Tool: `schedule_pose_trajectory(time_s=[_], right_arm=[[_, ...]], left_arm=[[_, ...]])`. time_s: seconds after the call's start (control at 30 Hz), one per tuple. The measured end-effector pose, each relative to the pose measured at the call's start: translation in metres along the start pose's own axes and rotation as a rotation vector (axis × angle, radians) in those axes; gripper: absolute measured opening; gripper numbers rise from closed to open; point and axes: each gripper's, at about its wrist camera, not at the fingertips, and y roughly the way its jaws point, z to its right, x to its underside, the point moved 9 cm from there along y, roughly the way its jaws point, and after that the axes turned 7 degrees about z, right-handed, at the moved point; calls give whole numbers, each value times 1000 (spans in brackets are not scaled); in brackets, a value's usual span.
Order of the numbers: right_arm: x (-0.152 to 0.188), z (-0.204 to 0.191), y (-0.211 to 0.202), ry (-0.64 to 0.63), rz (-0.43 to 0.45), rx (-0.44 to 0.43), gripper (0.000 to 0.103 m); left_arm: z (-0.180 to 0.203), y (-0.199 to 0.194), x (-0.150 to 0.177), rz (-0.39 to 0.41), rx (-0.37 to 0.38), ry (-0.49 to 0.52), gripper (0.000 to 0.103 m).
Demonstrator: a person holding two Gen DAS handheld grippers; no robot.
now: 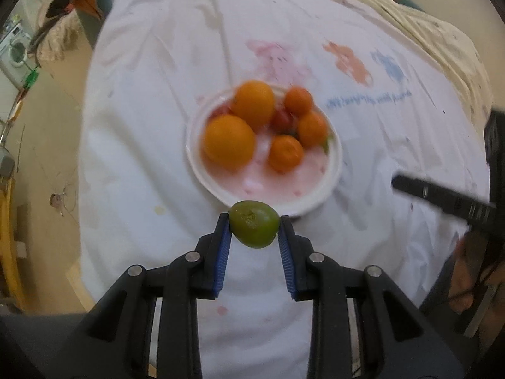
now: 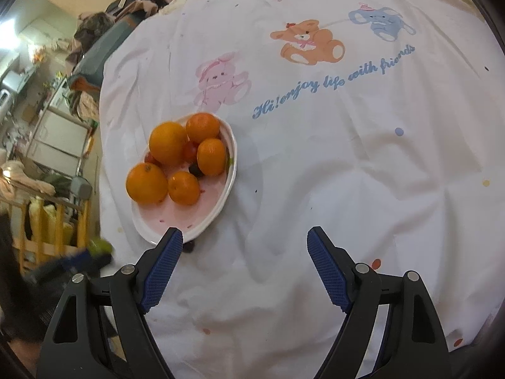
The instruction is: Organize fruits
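Fruit-carrying is the step in hand: nearest the left camera, the left gripper (image 1: 254, 230) is clamped on a small green fruit (image 1: 254, 228), its blue ribbed pads (image 1: 222, 254) pressing on both flanks, and the fruit hangs clear of the cloth just short of the near rim of the plate (image 1: 331, 186). The right gripper (image 2: 244, 243) hovers empty over the white cloth (image 2: 331, 170) just beside the plate, its jaws standing wide with nothing between them. Just beyond, the white plate with a pink inside holds five oranges (image 1: 229, 142), two large and three smaller, crowded toward its far half with some small red fruits (image 1: 282, 120) wedged among them; the near part of the plate is bare. From the right wrist view something small and dark also lies among the oranges, too small to name. The next move, as I judge it, calls for carrying the green fruit forward over the rim and lowering it onto that bare pink patch before letting go, since a release from height could send it rolling off or knocking the oranges. Farther off, the cloth carries printed cartoon animals in pink, orange and blue, with blue script (image 2: 334, 82) that reads "Hi! enjoy life with friends". No brand shows anywhere.
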Motion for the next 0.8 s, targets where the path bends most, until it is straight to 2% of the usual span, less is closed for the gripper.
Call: schedule_pose_trajectory(time_s=[0.17, 0.3, 0.43, 0.5, 0.63, 0.8], right_arm=[[22, -18, 22, -65, -61, -8, 84], [35, -29, 36, -101, -98, -21, 84], [43, -43, 50, -175, -114, -15, 82], [50, -55, 62, -245, -137, -22, 70], [59, -77, 78, -365, -135, -30, 62], [62, -96, 95, -417, -99, -53, 58]], left_arm=[[-22, 6, -3, 26, -26, -45, 26], [-39, 8, 1, 13, -11, -138, 26], [-49, 7, -1, 16, -10, -177, 26], [-51, 7, -1, 13, 0, -196, 26], [-50, 8, -3, 10, 6, -203, 26], [-44, 9, -3, -1, 25, -193, 26]])
